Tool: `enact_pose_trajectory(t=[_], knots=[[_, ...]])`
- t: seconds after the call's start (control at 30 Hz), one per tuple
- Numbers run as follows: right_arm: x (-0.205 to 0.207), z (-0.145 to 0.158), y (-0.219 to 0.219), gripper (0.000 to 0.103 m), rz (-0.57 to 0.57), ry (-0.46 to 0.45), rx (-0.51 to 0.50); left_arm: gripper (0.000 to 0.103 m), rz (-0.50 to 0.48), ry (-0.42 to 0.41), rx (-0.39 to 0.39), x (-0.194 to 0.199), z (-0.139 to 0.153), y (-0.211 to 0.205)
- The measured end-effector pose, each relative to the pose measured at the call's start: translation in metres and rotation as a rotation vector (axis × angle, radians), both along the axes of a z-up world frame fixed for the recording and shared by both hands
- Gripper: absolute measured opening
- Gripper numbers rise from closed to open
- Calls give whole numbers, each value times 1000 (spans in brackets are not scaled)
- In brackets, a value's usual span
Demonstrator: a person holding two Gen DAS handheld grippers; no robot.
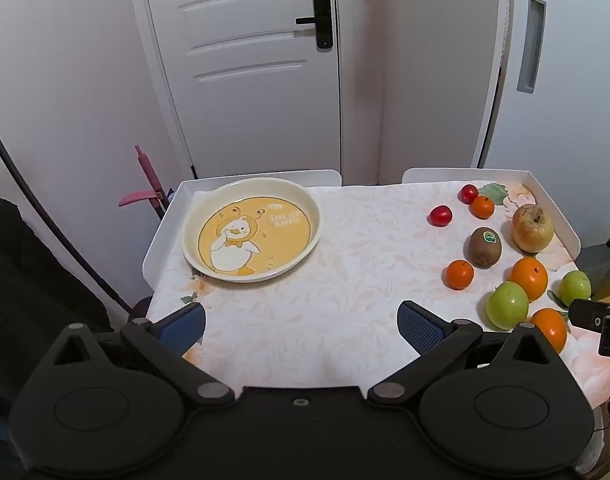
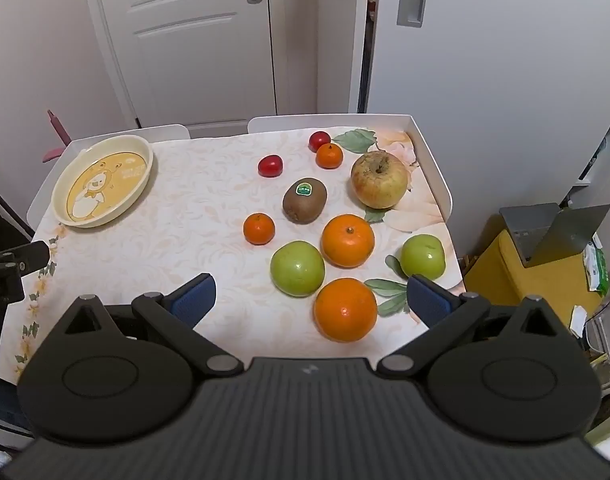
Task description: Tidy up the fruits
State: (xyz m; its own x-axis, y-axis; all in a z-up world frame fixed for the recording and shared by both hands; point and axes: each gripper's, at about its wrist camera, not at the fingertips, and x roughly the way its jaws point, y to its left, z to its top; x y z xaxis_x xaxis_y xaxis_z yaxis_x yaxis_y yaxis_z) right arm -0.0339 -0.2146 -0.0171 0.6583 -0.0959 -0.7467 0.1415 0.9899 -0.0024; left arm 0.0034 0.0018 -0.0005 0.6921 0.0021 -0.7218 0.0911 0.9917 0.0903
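Fruits lie loose on the floral tablecloth (image 2: 209, 200) toward three o'clock — a kiwi (image 2: 304, 202), a blotched apple (image 2: 379, 179), two green apples (image 2: 297, 268), oranges (image 2: 347, 240) and two red plums (image 2: 270, 166). At ten o'clock sits the duck-printed plate (image 2: 139, 176), holding nothing. Left gripper (image 1: 301, 326) and right gripper (image 2: 311, 300) hang above the near edge, fingers spread wide — neither touches anything.

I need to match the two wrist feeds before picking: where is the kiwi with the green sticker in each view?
Left wrist: the kiwi is right of centre, left of the big yellowish apple.
Right wrist: the kiwi is near the centre, left of that apple.
Shared landmark: the duck plate, far left on the table.
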Motion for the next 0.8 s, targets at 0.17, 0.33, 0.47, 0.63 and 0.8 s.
enact_pose_trajectory(t=[0.17, 0.33, 0.47, 0.63, 0.8], knots=[[-1, 0, 1, 103, 0, 1, 4, 103, -3, 5, -9, 1, 1, 2], [-1, 0, 0, 103, -4, 2, 6, 103, -2, 8, -11, 2, 0, 0], [0, 0, 0, 103, 0, 3, 5, 103, -11, 12, -17, 1, 0, -2], [1, 1, -1, 103, -1, 1, 7, 103, -18, 15, -17, 2, 1, -2], [1, 1, -1, 103, -3, 0, 11, 103, -15, 14, -18, 3, 1, -1]])
